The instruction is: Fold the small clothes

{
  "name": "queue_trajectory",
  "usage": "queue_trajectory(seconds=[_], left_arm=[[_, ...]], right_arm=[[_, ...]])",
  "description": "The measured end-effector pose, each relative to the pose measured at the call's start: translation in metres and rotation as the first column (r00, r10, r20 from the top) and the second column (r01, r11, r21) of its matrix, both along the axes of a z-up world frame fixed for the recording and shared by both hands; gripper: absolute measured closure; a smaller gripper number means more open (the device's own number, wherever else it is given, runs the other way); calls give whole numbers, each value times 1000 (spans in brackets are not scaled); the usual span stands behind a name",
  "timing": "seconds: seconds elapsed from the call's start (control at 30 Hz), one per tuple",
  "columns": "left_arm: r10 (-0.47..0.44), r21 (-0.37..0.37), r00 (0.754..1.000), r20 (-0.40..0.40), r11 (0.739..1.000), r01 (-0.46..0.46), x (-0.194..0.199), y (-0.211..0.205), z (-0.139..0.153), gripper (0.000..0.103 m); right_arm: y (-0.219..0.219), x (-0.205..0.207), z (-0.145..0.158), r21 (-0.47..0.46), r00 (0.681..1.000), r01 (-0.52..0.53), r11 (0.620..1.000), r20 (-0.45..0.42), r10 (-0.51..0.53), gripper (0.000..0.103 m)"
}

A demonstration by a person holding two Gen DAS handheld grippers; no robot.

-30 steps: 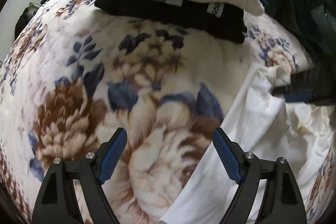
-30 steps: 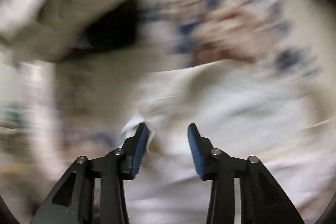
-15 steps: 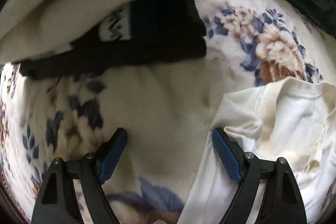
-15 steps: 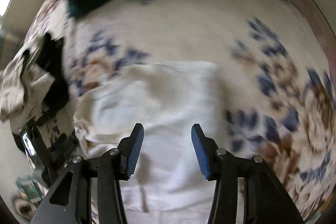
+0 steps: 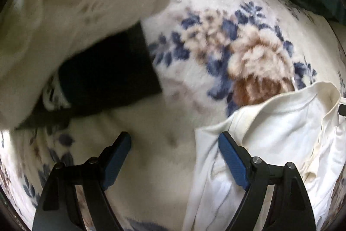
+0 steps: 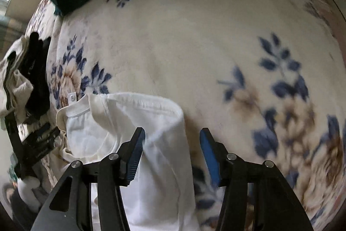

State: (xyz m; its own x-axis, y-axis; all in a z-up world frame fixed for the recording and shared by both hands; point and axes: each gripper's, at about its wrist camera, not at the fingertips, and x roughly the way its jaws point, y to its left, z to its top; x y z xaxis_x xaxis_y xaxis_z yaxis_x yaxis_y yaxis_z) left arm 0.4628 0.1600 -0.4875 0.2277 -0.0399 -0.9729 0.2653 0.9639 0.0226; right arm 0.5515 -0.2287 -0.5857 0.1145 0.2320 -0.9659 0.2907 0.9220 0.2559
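On the floral blanket (image 6: pixel 194 40), a white shirt (image 6: pixel 155 122) lies flat.

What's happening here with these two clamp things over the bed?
A person is folding laundry with two handheld grippers. Both the left gripper and right gripper are open over a white shirt lying on the floral blanket, gripping nothing. A stack of folded clothes sits beside it.

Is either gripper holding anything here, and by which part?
Nothing is held. The left gripper and right gripper are both open over the white garment.
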Motion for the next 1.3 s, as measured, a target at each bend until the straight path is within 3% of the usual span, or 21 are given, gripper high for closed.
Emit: queue_trajectory(seconds=[0.13,0.17,0.27,0.3,0.37,0.43,0.5,0.57,0.6,0.67,0.77,0.83,0.93,1.03,1.1,1.2,1.3], left_arm=[[-50,4,998,23,999,50,19,-15,7,26],[-67,5,997,25,998,67,19,-19,6,32],[-132,-14,990,52,991,133,13,-38,7,69],[-138,-2,988,61,990,139,8,-51,8,72],[-139,12,987,75,990,139,1,-54,8,71],[-98,6,993,68,995,98,2,-55,11,69],[-54,15,997,62,998,53,-2,-44,23,69],[-7,-22,996,93,1000,9,-9,-25,48,67],[22,-54,993,118,998,-16,-12,-19,61,61],[86,-80,986,142,994,-75,-22,-7,80,23],[169,-141,976,135,979,-150,-41,12,90,21],[201,-138,972,122,973,-184,-58,28,92,21],[203,-76,969,142,978,-194,-77,33,86,21],[208,-33,964,167,978,-206,-94,33,89,21],[206,-48,967,149,978,-201,-96,25,79,21],[212,-19,969,128,977,-211,-110,21,73,21],[226,-20,969,98,974,-225,-122,22,70,21]], right_arm=[[3,18,9,-33,996,-75,997,54,77,48],[6,22,7,-41,995,-86,995,53,88,48],[11,38,-9,0,987,-158,987,-4,158,48],[13,40,-12,14,983,-182,983,-8,182,48],[23,43,-15,-27,969,-245,969,-16,245,49],[25,45,-17,-62,970,-240,969,-42,238,50],[12,42,-2,-55,989,-145,988,-9,145,50],[-6,30,25,-27,997,-39,999,71,41,50],[-15,20,40,-11,994,10,1000,112,-9,49],[-26,2,60,21,985,55,998,161,-58,49],[-32,-33,74,36,982,82,996,167,-87,49],[-32,-48,69,32,986,104,994,126,-107,49],[-16,-64,58,70,988,113,991,95,-119,49],[26,-75,53,152,992,83,985,85,-97,49],[66,-84,52,191,995,21,981,92,-39,49],[111,-101,32,119,999,-38,992,38,34,49],[137,-122,7,113,998,-50,992,-38,55,49]])
